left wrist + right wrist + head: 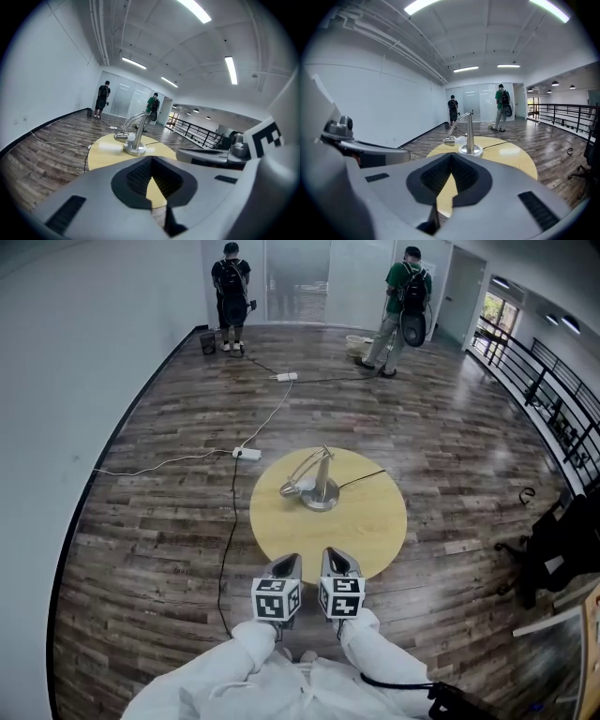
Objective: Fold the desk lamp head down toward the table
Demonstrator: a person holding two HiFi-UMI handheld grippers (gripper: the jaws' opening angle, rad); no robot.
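Observation:
A silver desk lamp (319, 486) stands on a round base in the middle of a round wooden table (375, 531). Its arm is bent over to the left and the lamp head (290, 489) rests low, close to the tabletop. The lamp (133, 136) also shows in the left gripper view and, as the lamp (468, 136), in the right gripper view. My left gripper (285, 568) and right gripper (338, 565) hover side by side at the table's near edge, well short of the lamp. Both are shut with nothing between their jaws.
A black cord (361, 477) runs from the lamp off the table's right side. White cables and power strips (247, 454) lie on the wooden floor behind. Two people (231, 294) stand far off by glass doors. A black railing (534, 381) and a chair (553, 549) are at right.

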